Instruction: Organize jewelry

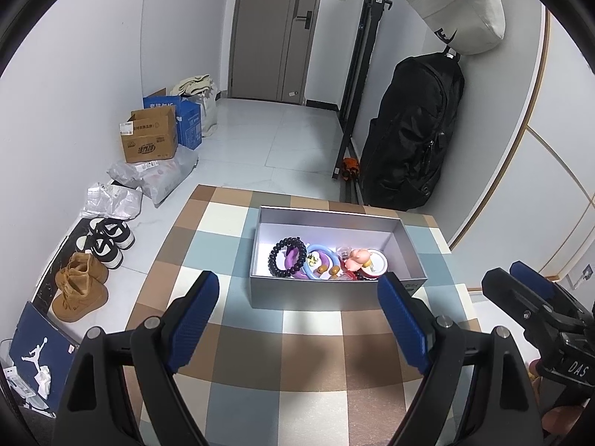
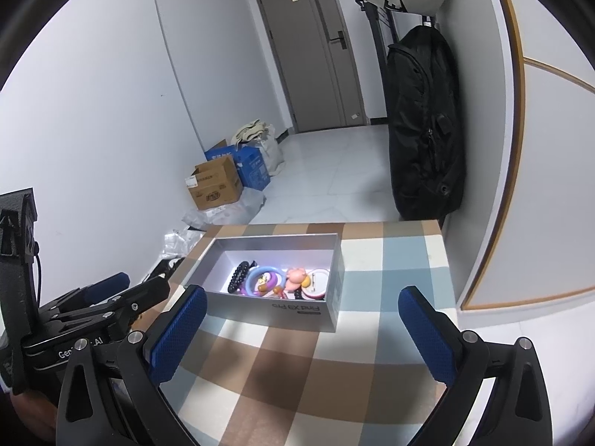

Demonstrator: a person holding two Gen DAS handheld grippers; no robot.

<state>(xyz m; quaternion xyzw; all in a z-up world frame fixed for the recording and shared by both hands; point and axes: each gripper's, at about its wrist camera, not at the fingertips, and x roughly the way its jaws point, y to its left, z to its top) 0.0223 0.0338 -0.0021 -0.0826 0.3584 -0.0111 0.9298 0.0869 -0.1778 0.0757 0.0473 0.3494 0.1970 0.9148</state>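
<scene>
A grey open box point(image 1: 327, 295) point(image 2: 275, 312) stands on the checked tablecloth point(image 1: 305, 353) point(image 2: 297, 368). Inside lie a black bead bracelet point(image 1: 286, 260) point(image 2: 238, 274), a blue ring point(image 1: 319, 265) point(image 2: 262, 278) over a purple one, a pink pig figure point(image 1: 359, 258) point(image 2: 297, 275) and a round red-rimmed piece point(image 1: 377, 264) point(image 2: 316, 284). My left gripper point(image 1: 297, 323) hovers open just short of the box, nothing between its blue pads. My right gripper point(image 2: 303, 334) is also open and empty, in front of the box. Each gripper shows at the edge of the other's view.
The table's far edge drops to a white tiled floor. Cardboard and blue boxes point(image 1: 152, 137) point(image 2: 219, 182), plastic bags and shoes point(image 1: 80, 290) line the left wall. A black backpack point(image 1: 409, 130) point(image 2: 424, 122) hangs at the right, by a grey door point(image 1: 275, 29).
</scene>
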